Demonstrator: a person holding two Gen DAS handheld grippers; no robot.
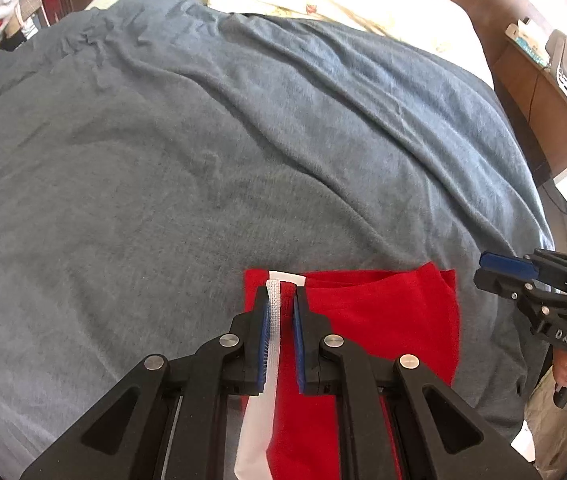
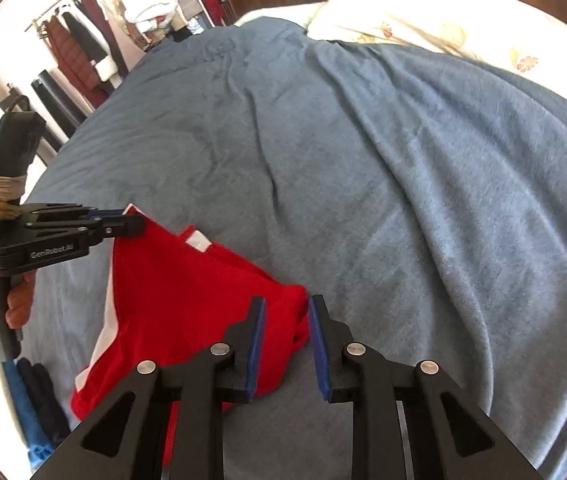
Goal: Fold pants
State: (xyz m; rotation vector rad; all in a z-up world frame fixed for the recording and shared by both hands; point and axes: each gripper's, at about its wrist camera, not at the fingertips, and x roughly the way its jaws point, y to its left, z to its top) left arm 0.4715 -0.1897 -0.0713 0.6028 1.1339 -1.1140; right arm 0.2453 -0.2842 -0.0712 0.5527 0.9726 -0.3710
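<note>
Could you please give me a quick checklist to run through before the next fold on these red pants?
1. Left gripper open over the white side stripe: ok.
2. Right gripper open at the red pants corner: ok.
3. Either gripper already holding fabric: not ok, neither jaw is closed.
4. Pants lying flat on the blue blanket: ok, minor wrinkles.
5. Layers aligned underneath: cannot tell.

L gripper jaws apart, level; R gripper jaws apart, lower.
</note>
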